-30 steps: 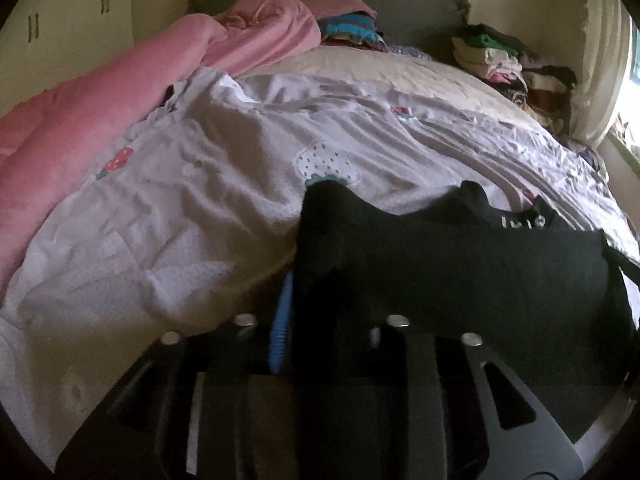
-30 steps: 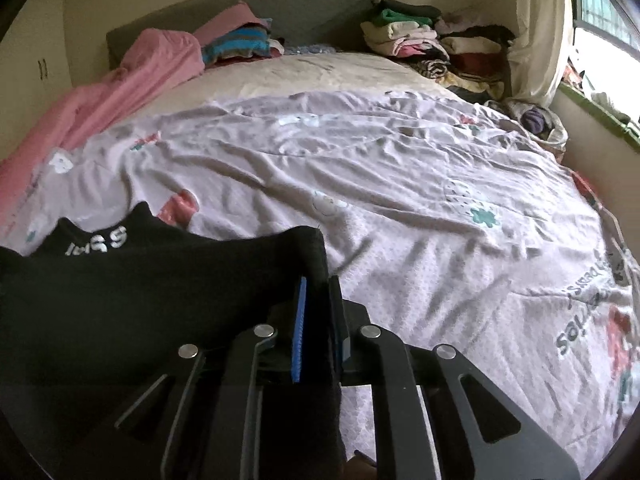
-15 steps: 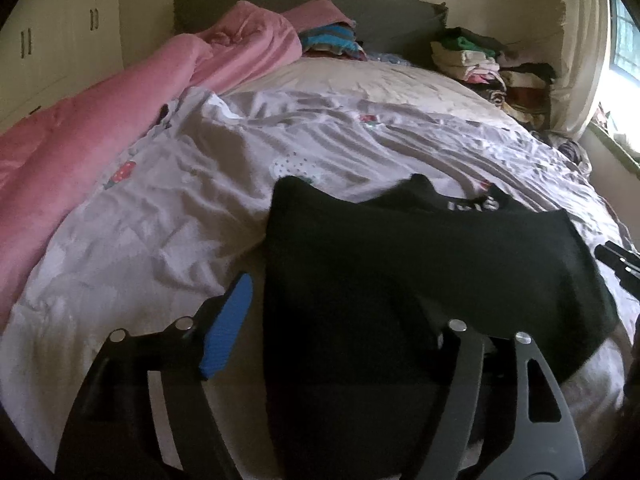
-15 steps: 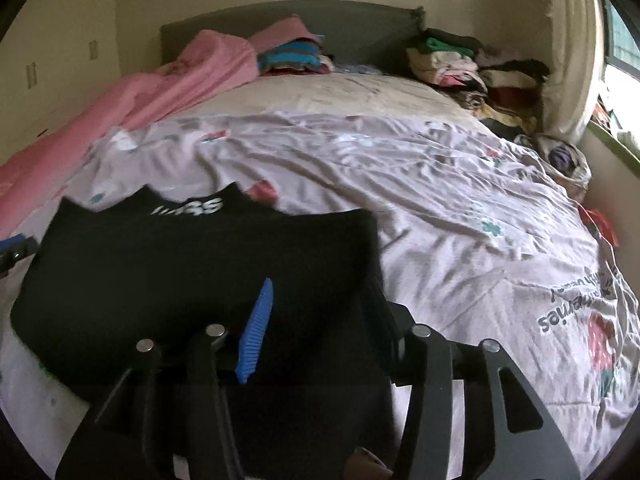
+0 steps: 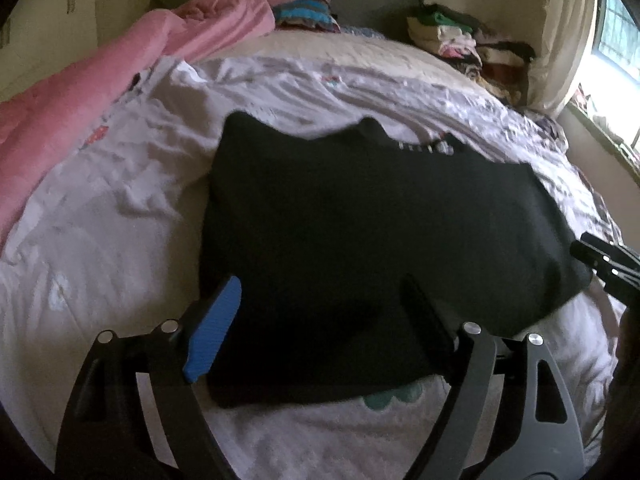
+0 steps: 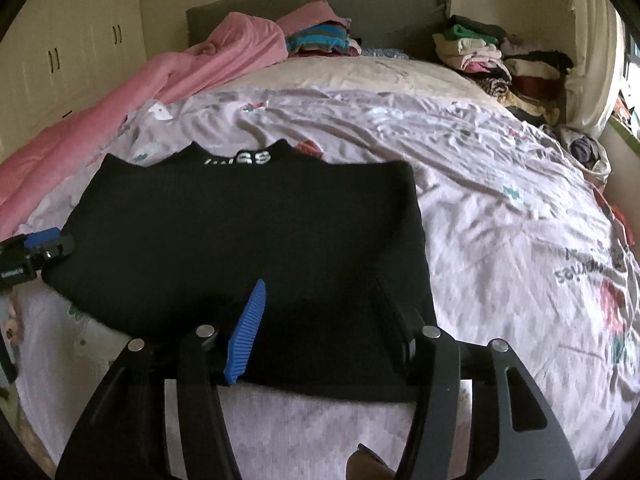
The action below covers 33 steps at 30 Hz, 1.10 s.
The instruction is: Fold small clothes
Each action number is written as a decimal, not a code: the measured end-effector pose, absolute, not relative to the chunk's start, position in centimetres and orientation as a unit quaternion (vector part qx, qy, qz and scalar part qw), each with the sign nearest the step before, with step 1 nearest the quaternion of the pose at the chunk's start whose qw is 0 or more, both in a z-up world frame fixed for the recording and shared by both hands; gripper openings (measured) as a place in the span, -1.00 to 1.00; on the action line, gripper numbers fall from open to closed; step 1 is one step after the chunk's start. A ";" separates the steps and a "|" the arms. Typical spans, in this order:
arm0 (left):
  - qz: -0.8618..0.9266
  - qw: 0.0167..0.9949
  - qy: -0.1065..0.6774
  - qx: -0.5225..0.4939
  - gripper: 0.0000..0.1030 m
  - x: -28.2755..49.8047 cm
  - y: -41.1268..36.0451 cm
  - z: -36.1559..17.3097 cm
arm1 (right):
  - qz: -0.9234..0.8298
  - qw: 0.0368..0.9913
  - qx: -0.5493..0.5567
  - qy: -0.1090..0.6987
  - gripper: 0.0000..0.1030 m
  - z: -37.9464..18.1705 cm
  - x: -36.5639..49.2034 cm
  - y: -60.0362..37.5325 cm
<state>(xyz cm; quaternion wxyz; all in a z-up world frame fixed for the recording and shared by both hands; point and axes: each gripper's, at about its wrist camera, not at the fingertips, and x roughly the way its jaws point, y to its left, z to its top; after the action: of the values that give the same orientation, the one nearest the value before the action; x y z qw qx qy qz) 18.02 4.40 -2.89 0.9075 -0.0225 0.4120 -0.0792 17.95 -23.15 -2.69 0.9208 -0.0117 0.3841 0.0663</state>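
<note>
A black garment with white lettering at its collar lies folded flat on the pale printed bedsheet. My left gripper hovers over the garment's near left edge, its jaws opening, and the cloth lies below them, not pinched. In the right wrist view the same black garment fills the middle. My right gripper stands above its near right edge, jaws opening, nothing pressed between the pads. Each gripper shows at the edge of the other's view: the right gripper and the left gripper.
A pink quilt runs along the bed's left side. Stacks of folded clothes sit at the far right by the headboard, with a striped pile at the far middle. A window lies right, cupboards left.
Both grippers let go of the black garment and opened. They drew back toward the near edge, leaving the garment lying flat on the sheet.
</note>
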 end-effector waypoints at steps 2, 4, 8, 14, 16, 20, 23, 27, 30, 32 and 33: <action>-0.076 0.905 0.418 -0.017 0.48 17.7 4.2 -3.3 | 0.063 0.918 -0.011 0.392 0.07 -3.1 17.7 -23.3; -0.074 0.903 0.423 -0.011 0.50 17.2 4.0 -3.7 | 0.061 0.915 -0.011 0.399 0.07 -3.6 17.5 -23.4; -0.074 0.902 0.426 -0.013 0.50 16.7 4.2 -4.2 | 0.050 0.906 -0.009 0.420 0.22 -4.7 17.3 -23.9; -0.070 0.900 0.430 -0.010 0.50 16.3 4.2 -4.5 | 0.043 0.903 -0.007 0.428 0.24 -5.7 16.3 -24.5; -0.068 0.900 0.430 -0.007 0.50 16.2 4.1 -4.6 | 0.043 0.902 -0.005 0.429 0.26 -5.7 16.1 -24.6; -0.067 0.900 0.431 -0.006 0.50 16.0 4.3 -4.7 | 0.041 0.902 0.000 0.430 0.29 -5.7 15.8 -24.7; -0.065 0.900 0.430 -0.006 0.50 15.7 4.4 -4.7 | 0.039 0.902 0.000 0.430 0.35 -5.6 15.6 -24.7; -0.062 0.901 0.430 -0.009 0.50 15.3 4.7 -4.8 | 0.039 0.901 0.000 0.431 0.45 -5.6 15.4 -24.6; -0.062 0.900 0.430 -0.017 0.50 15.1 5.1 -4.8 | 0.042 0.901 0.003 0.431 0.53 -5.5 14.9 -24.6; -0.062 0.901 0.430 -0.021 0.50 15.0 5.3 -4.7 | 0.042 0.903 0.005 0.428 0.54 -5.3 14.5 -24.6; -0.063 0.901 0.429 -0.023 0.50 14.9 5.4 -4.7 | 0.041 0.904 0.006 0.427 0.56 -5.2 14.4 -24.7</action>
<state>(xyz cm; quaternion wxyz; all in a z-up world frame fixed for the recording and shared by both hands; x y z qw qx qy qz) 14.90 5.40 -4.69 0.9007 -0.0227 0.4293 -0.0626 14.36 -24.68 -5.20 0.9035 0.0063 0.4265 0.0410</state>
